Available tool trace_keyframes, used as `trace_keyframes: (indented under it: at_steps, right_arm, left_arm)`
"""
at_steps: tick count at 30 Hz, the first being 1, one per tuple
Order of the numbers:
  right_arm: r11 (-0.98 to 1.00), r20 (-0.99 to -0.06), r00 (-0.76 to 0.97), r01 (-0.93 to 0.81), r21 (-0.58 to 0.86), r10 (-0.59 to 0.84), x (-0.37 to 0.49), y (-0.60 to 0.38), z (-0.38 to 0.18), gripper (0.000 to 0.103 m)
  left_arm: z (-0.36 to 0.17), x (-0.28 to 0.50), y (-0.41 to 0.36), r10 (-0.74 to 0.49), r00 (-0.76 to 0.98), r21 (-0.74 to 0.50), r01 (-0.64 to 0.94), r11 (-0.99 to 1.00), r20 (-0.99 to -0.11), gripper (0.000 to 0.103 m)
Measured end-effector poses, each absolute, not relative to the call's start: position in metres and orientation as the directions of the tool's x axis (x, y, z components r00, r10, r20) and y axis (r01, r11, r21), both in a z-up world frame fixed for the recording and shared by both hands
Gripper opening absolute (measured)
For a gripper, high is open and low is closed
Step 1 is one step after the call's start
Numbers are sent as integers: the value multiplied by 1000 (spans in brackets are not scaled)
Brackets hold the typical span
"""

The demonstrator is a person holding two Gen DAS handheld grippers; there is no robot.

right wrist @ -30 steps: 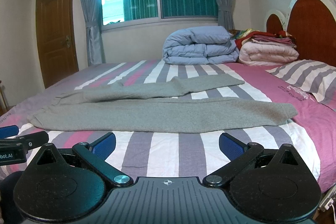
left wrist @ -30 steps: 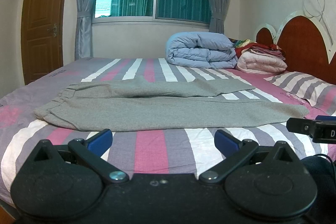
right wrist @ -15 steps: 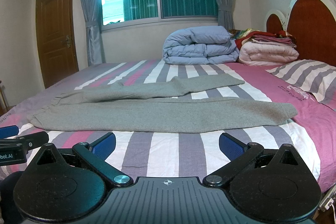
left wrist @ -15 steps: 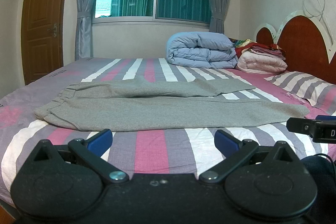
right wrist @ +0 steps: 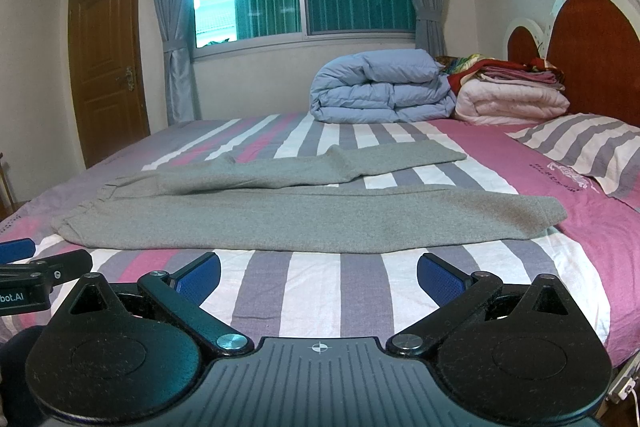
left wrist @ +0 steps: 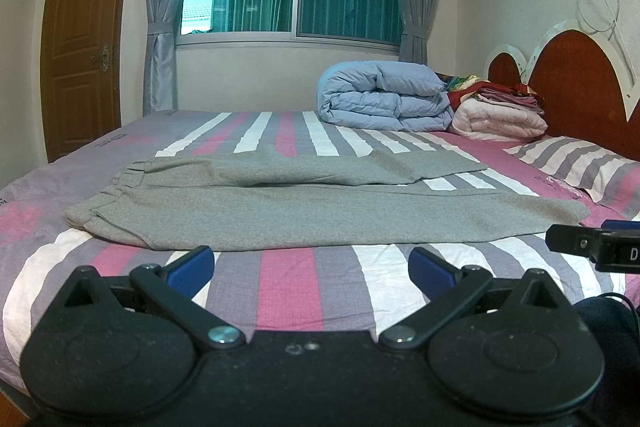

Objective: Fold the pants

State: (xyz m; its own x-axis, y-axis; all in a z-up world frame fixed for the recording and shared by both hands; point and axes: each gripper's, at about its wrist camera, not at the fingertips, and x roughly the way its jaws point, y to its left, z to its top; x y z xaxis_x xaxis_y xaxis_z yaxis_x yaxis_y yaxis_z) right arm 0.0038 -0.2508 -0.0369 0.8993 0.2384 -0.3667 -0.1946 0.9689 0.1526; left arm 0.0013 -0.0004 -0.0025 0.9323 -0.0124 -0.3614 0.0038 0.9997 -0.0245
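Grey pants (left wrist: 304,211) lie flat across the striped bed, waistband at the left, both legs running right; they also show in the right wrist view (right wrist: 280,215). The far leg angles away from the near leg. My left gripper (left wrist: 310,269) is open and empty, just short of the pants' near edge. My right gripper (right wrist: 318,275) is open and empty, also short of the near edge. The right gripper's finger shows at the right edge of the left wrist view (left wrist: 592,247); the left gripper's finger shows at the left edge of the right wrist view (right wrist: 40,267).
A folded blue duvet (left wrist: 384,107) and stacked blankets (left wrist: 500,115) sit at the far side of the bed. A striped pillow (left wrist: 580,167) lies by the red headboard (left wrist: 576,83) at right. A door (left wrist: 80,51) and a window are behind.
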Motion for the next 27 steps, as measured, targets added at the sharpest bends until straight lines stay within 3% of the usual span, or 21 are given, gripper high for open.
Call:
trace_keyframes:
  at_steps: [27]
  right_arm:
    - [969, -374, 896, -194, 150, 238, 4, -251, -36, 103]
  left_arm:
    - [2, 5, 5, -23, 924, -35, 11, 999, -381, 97]
